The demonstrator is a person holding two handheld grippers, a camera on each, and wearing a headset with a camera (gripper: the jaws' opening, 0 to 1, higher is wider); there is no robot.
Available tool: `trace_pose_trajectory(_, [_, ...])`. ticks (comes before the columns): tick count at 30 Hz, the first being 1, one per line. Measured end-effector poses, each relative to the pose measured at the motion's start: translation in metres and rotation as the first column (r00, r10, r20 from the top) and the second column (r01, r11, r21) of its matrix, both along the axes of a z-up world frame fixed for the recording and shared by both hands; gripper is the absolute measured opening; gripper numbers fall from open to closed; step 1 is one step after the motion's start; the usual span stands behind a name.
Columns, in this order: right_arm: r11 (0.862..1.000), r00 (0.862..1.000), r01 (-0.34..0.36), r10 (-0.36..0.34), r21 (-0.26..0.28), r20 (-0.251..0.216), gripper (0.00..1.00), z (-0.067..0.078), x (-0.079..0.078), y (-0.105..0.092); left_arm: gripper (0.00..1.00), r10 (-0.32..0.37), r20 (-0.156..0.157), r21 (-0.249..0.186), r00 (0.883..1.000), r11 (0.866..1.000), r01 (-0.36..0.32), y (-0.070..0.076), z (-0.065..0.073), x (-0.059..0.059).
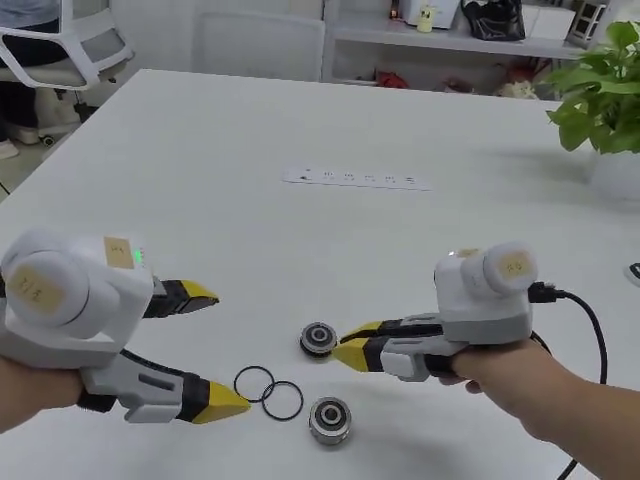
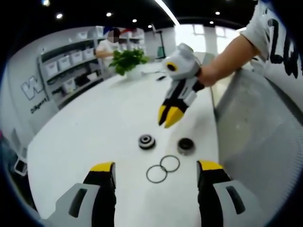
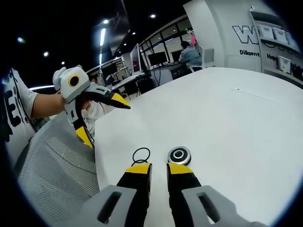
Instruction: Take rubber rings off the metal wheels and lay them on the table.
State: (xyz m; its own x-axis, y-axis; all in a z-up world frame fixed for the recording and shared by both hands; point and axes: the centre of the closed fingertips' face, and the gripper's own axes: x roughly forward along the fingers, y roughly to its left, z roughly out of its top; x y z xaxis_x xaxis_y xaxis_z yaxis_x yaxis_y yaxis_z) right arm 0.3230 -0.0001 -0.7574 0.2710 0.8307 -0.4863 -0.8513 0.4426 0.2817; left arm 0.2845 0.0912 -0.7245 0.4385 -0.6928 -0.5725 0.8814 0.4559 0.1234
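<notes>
Two rubber rings (image 1: 268, 392) lying on bench (image 1: 300, 230), near two metal wheels (image 1: 330, 418).
Left gripper (image 1: 212, 348) wide open near the rings; right gripper (image 1: 345, 347) nearly closed, empty, tips just beside far wheel (image 1: 318, 338). Best practice: steady the wheel, hook any remaining ring, peel gently.

The wall (image 3: 222, 35) bears a large "W" and "Diligent"; the lettering on the shirt (image 2: 279, 33) is too cut off to read.

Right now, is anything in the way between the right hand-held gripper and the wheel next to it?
No, nothing visible. Only bare table lies between the right hand-held gripper and that wheel; the two rubber rings lie off to one side.
</notes>
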Motion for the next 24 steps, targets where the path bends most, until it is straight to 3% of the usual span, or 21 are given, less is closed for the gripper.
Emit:
trace_pose_trajectory(13, [1.000,0.999,0.027,-0.027,0.003,0.025,0.13,0.003,0.009,-0.009,0.70,0.015,0.005,-0.004,1.000,1.000,-0.015,0.000,0.001,0.013])
trace_pose_trajectory(24, [1.000,0.998,0.012,-0.010,-0.027,0.060,0.18,-0.001,0.012,-0.011,0.69,0.028,0.000,-0.007,1.000,1.000,-0.028,-0.001,-0.002,0.020])
